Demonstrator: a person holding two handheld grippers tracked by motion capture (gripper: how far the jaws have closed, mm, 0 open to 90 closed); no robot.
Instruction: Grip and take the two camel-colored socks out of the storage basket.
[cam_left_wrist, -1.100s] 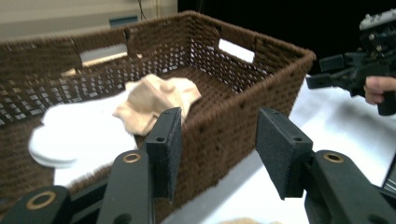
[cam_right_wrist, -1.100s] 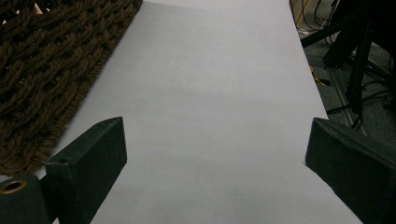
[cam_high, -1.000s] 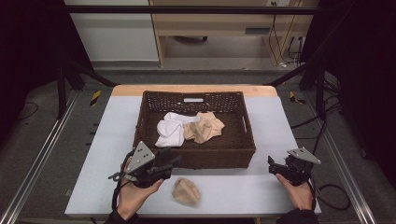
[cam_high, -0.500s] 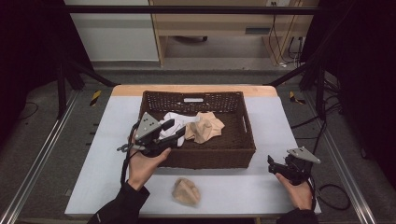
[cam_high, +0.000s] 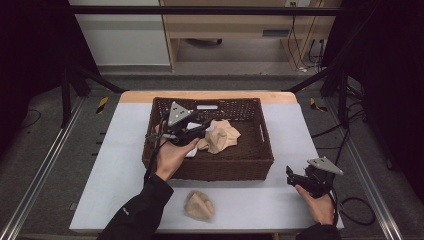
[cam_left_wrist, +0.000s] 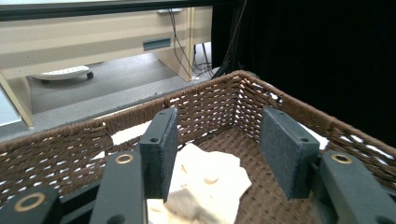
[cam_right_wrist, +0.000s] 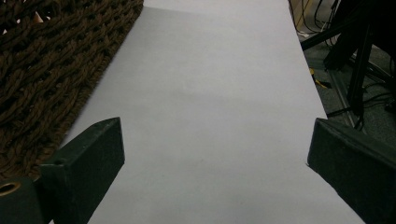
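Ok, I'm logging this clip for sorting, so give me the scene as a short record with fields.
surface: table
container: brown wicker basket
in basket: tan crumpled cloth, white cloth
on table: tan cloth in front of the basket
left gripper: over the basket, jaws just been opening, nothing between them
right gripper: open, empty, on the table right of the basket

table (cam_high: 125, 150): white | on it: wicker basket (cam_high: 210, 169), beige cloth (cam_high: 200, 205), perhaps crumpled
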